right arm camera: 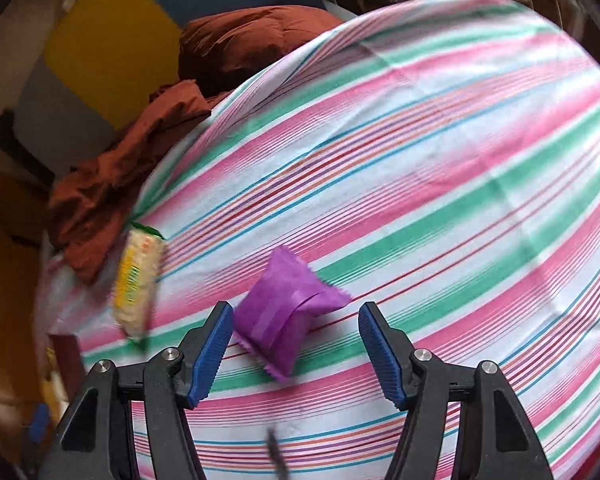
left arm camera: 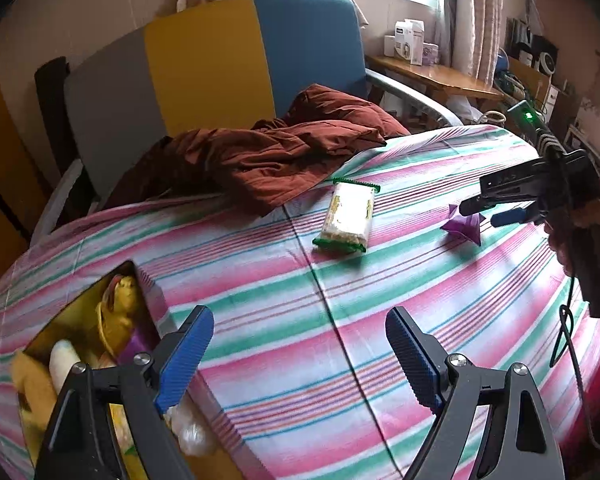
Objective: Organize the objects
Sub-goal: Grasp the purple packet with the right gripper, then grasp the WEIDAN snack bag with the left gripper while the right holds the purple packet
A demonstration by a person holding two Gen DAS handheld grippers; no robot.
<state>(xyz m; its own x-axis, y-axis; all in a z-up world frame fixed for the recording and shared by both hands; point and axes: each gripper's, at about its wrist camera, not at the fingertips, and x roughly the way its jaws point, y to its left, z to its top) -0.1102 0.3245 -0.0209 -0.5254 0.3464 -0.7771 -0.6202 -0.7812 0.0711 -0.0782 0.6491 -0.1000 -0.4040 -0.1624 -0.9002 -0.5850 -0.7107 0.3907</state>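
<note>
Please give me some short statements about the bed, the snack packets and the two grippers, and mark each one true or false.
1. The purple packet lies on the striped sheet. True.
2. The right gripper is shut on the purple packet. False: it is open, pads apart from it.
3. The green-edged cracker packet lies inside the box. False: it lies on the sheet.
4. The left gripper holds nothing. True.
5. A brown blanket lies near the headboard. True.

I count two packets loose on my striped sheet (left arm camera: 380,300): one green-edged cracker packet (left arm camera: 346,216) and one purple sachet (right arm camera: 284,312). One rust-brown quilt (left arm camera: 268,156) is bunched by the headboard. One open box (left arm camera: 100,340) holds several snacks, too jumbled to number.
</note>
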